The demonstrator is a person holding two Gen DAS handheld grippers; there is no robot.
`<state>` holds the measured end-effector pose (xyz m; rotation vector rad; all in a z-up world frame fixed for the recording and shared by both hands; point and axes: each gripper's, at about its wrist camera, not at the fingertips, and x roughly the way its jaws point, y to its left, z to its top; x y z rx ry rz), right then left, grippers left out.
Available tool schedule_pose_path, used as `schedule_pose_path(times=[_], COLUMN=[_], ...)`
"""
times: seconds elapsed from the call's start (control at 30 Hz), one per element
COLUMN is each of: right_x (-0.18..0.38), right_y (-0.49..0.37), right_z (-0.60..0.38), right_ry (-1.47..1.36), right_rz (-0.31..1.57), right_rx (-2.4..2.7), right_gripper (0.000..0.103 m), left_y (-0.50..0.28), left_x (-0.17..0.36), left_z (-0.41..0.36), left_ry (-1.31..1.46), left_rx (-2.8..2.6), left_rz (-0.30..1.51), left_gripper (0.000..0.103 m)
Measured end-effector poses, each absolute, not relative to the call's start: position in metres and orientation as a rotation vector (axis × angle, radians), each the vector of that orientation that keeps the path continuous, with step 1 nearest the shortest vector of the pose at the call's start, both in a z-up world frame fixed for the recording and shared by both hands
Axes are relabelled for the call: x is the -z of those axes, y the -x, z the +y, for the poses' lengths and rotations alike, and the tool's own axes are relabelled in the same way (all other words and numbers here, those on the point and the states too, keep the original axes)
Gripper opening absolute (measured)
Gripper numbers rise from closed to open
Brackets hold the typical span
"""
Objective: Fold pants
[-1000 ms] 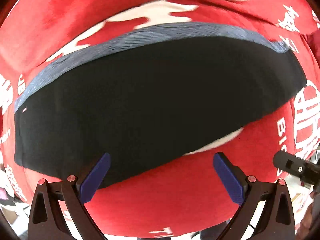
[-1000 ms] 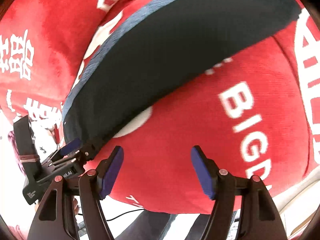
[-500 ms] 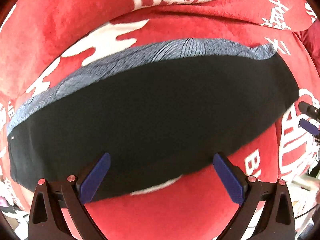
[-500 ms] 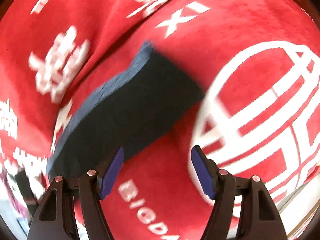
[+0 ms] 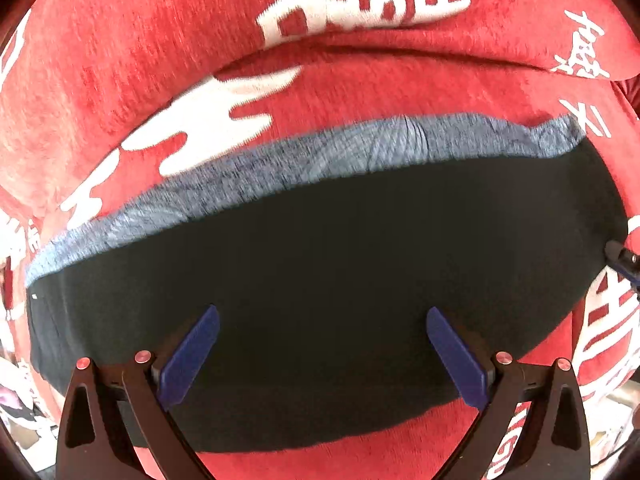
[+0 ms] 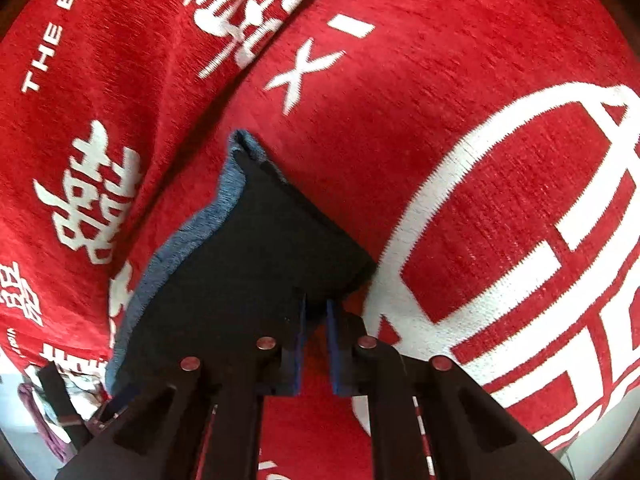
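The black pants (image 5: 320,272) lie flat on the red cover, with a grey-blue layer (image 5: 280,160) showing along their far edge. My left gripper (image 5: 322,356) is open and hovers low over the pants' near edge. In the right wrist view the pants (image 6: 248,264) run away to the left. My right gripper (image 6: 316,316) has its jaws nearly together at the near corner of the pants' right end; the black cloth reaches in between the fingertips. The tip of the right gripper shows at the right edge of the left wrist view (image 5: 622,258).
A red cover with white characters and lettering (image 5: 360,60) drapes the seat and backrest. A crease runs where seat meets back (image 6: 256,64). The cover's front edge and the floor clutter show at the lower left (image 6: 48,408).
My right gripper swung from the pants' left part to their right end and closed from wide open to nearly shut on the corner. My left gripper moved forward over the pants.
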<state>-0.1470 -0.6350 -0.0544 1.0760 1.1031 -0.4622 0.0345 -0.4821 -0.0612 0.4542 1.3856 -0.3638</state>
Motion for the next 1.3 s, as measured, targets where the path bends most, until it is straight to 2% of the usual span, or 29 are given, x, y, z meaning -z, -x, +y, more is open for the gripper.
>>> schedule_pose_path(times=[0.1,0.23,0.33,0.53,0.87,0.97,1.3], right_x=[0.050,0.031,0.024,0.031,0.048,0.053,0.068], right_y=[0.147,0.146,0.140,0.131,0.152,0.166,0.195], right_z=[-0.634,-0.622,-0.607,-0.576,-0.548,-0.544,-0.567], right_ry=[-1.059,-0.978,-0.954,-0.961,-1.092,-1.182,-1.353], right_rz=[1.115,1.105,1.100,1.145,1.149,1.106,0.926], right_rx=[0.474,0.463,0.431,0.380,0.366,0.366,0.408], right_gripper=[0.013,0.016,0.025,0.044,0.052,0.053,0.055], left_y=[-0.057,-0.099,-0.117,-0.117,-0.060,-0.042,-0.037], left_x=[0.049,0.058,0.082,0.079,0.061,0.079,0.079], left_z=[-0.474,-0.464,-0.475,-0.463,-0.468,-0.469,-0.468], left_ry=[-0.442,-0.408,-0.409,-0.372,-0.422,-0.463,-0.467], left_rx=[0.322,0.269,0.263,0.270,0.396,0.399,0.419], left_rz=[1.315,1.333,1.346,1.358,1.390,1.426,1.394], left_gripper=[0.103,0.103,0.103,0.103,0.103,0.103,0.103])
